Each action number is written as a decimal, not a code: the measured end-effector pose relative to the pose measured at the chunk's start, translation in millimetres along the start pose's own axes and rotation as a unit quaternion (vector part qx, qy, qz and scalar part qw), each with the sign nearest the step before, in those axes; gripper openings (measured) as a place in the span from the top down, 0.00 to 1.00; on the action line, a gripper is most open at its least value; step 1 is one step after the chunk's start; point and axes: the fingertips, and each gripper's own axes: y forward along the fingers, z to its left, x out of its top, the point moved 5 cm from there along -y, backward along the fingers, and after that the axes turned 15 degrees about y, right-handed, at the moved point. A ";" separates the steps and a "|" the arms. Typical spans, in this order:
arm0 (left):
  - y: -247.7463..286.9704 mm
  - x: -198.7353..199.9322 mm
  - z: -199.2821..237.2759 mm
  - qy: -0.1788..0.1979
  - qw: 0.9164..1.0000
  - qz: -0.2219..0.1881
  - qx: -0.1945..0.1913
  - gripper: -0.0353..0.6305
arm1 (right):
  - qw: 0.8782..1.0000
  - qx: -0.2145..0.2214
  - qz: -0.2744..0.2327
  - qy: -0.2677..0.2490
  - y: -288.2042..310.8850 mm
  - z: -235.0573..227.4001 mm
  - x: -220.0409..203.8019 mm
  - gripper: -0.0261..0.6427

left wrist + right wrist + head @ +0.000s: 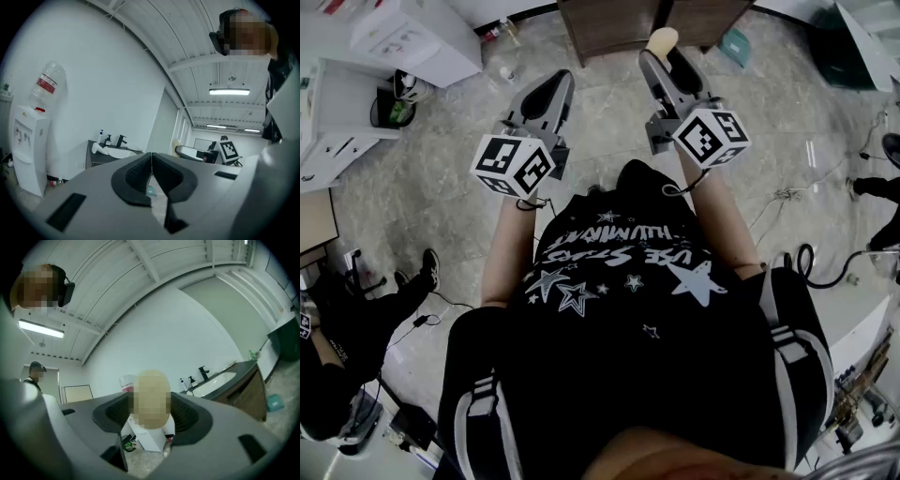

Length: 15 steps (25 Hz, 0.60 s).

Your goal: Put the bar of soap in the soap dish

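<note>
My right gripper [664,54] is shut on a cream oval bar of soap [661,39], which sticks out past its fingertips. In the right gripper view the soap [150,399] fills the gap between the dark pads and is partly blurred over. My left gripper [555,86] is held level beside it, with its jaws shut and nothing between them [151,164]. Ahead stands a dark wooden vanity [619,23] with a white basin [117,152], a black tap and pump bottles. I cannot make out a soap dish.
A water dispenser [26,150] stands left of the vanity against the white wall. A white cabinet [422,37] is at the far left. A seated person [356,328] is at the left. Cables [787,197] lie on the stone floor, and a teal item [736,47] sits by the vanity.
</note>
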 end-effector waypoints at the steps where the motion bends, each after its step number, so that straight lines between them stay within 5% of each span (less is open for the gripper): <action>1: -2.0 -2.5 3.2 0.000 1.000 0.000 0.002 0.93 | 1.000 -0.002 -0.001 0.000 1.2 -1.2 -1.9 0.58; 15: 47.9 -9.1 57.4 0.020 0.999 0.009 0.033 0.93 | 1.000 0.009 0.016 0.002 82.3 -44.3 9.9 0.58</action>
